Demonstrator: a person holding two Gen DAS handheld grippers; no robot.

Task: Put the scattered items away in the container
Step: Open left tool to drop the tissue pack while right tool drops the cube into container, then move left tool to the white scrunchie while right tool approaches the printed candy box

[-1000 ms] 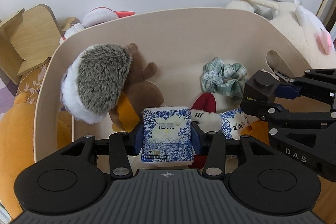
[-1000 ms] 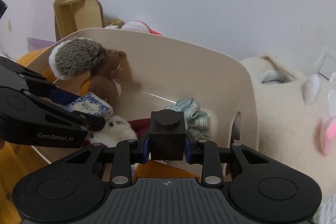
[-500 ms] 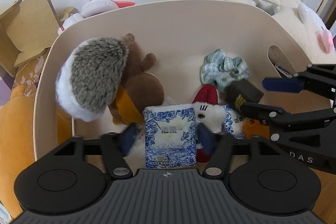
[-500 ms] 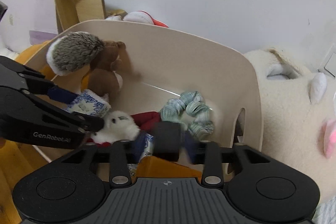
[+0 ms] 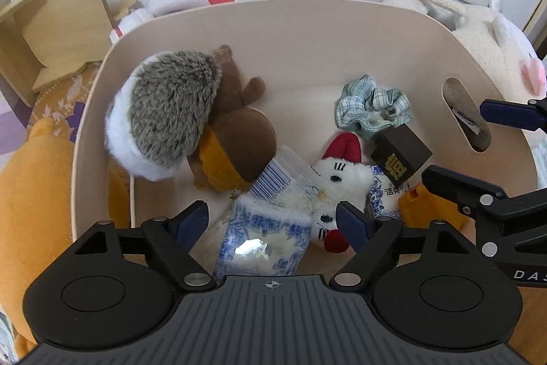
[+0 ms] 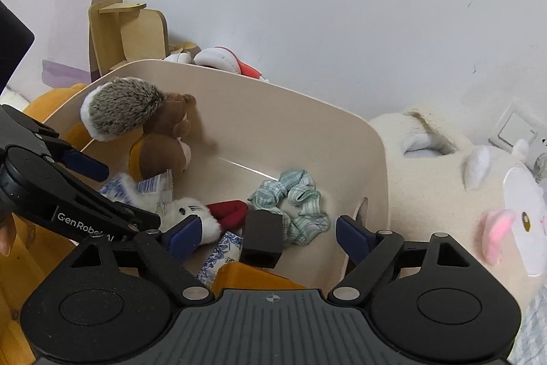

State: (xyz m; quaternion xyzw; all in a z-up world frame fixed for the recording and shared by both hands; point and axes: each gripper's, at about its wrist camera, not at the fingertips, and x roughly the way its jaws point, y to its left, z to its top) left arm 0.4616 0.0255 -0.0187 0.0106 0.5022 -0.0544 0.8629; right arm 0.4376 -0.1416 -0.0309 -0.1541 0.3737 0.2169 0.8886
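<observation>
While both grippers' jaws have just been opening, the left gripper point(image 5: 271, 219) stands spread above the blue-white tissue pack point(image 5: 265, 236), and the right gripper point(image 6: 263, 236) spread around the dark block point(image 6: 262, 236), both lying in the beige container point(image 5: 307, 33). Only the left view shows the block's gold character; "GenRobot" shows in the right.

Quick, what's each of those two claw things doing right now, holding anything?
Left gripper: open, jaws just spread; blue tissue pack lies loose between them.
Right gripper: open, jaws just spread; dark block released, nothing held.
</observation>
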